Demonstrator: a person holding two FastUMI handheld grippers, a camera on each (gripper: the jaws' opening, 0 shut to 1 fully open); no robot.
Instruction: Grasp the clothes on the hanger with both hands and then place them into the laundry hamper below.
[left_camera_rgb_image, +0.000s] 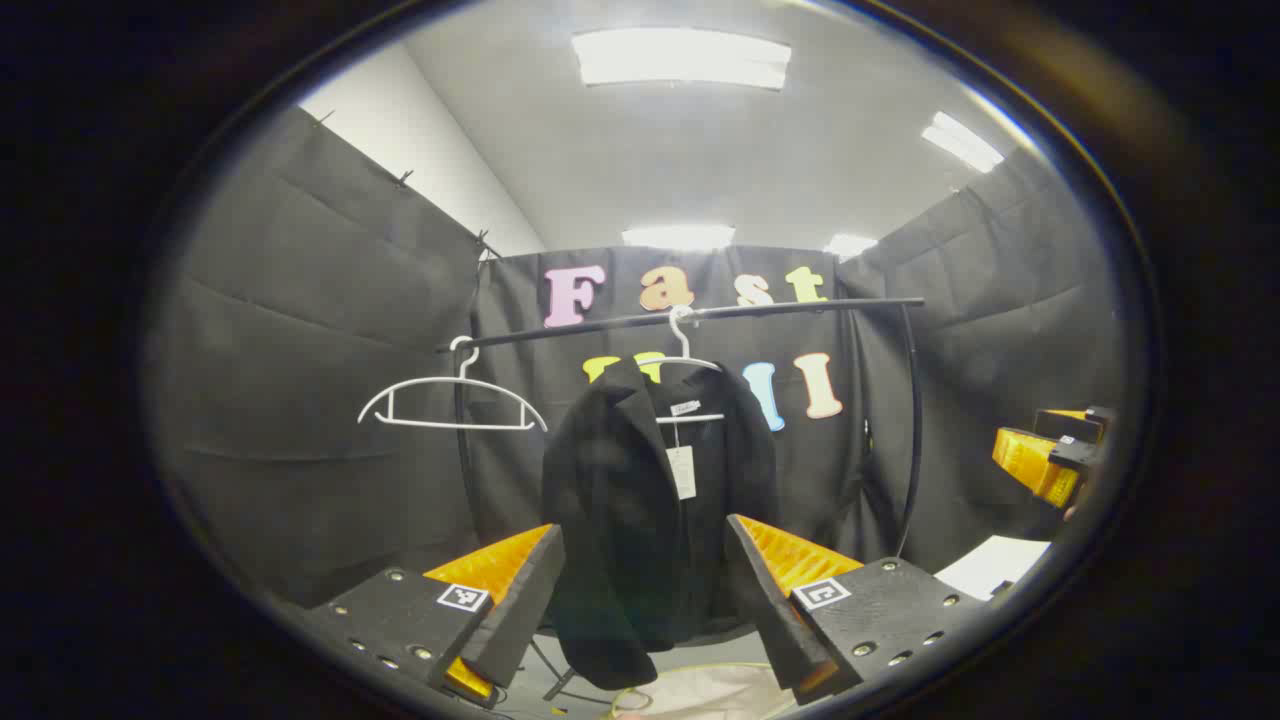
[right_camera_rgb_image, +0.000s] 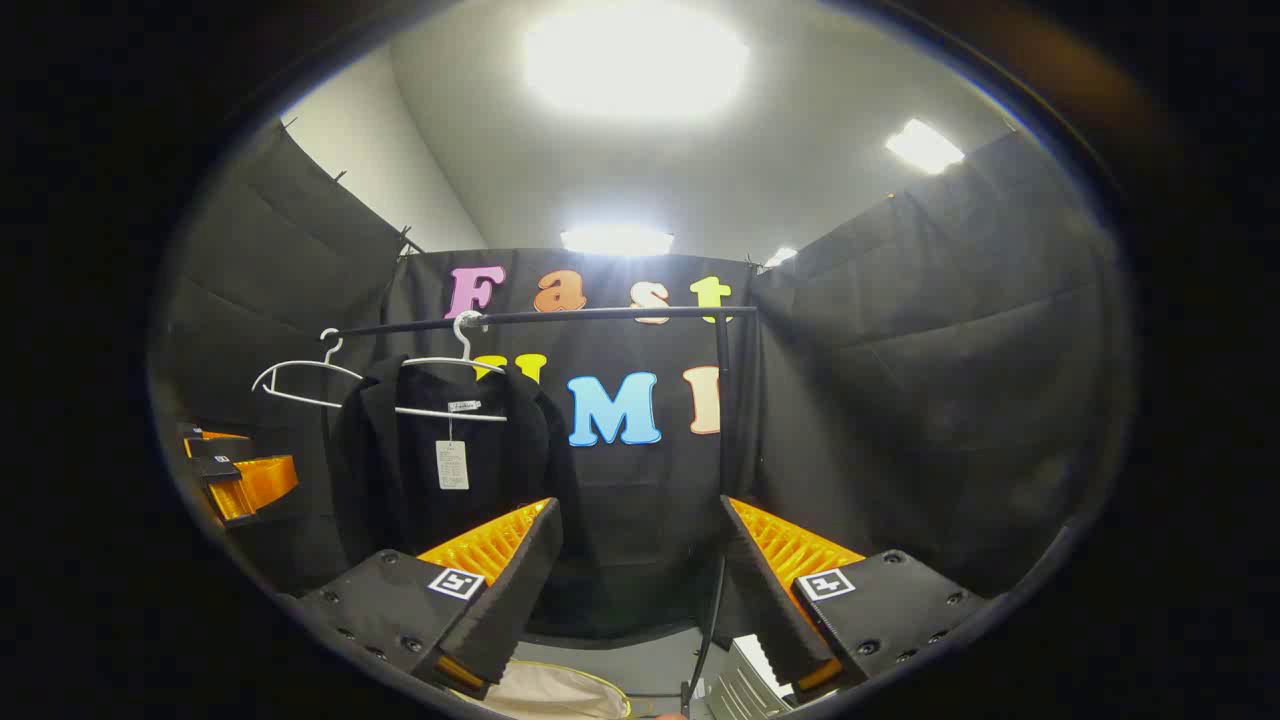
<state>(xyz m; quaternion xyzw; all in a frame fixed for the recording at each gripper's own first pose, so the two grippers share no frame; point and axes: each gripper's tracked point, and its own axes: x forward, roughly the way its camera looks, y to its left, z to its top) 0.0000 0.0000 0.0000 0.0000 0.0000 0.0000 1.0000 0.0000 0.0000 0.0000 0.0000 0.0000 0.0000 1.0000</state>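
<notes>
A black jacket (left_camera_rgb_image: 640, 500) with a white tag hangs on a white hanger (left_camera_rgb_image: 685, 365) from a black rail (left_camera_rgb_image: 700, 313). My left gripper (left_camera_rgb_image: 645, 600) is open, some way in front of it, its fingers framing the jacket's lower part. In the right gripper view the jacket (right_camera_rgb_image: 440, 460) hangs to the left, and my right gripper (right_camera_rgb_image: 640, 590) stands open facing the wall beside it. The other gripper (right_camera_rgb_image: 235, 470) shows at the far left there. A pale hamper rim (left_camera_rgb_image: 700, 690) lies below the jacket; the hamper (right_camera_rgb_image: 560, 695) sits at the bottom edge.
An empty white hanger (left_camera_rgb_image: 450, 405) hangs left of the jacket on the same rail. The rack's upright post (left_camera_rgb_image: 912, 430) stands at the right. The right gripper (left_camera_rgb_image: 1050, 455) shows at the right edge. A white sheet (left_camera_rgb_image: 995, 565) lies low right.
</notes>
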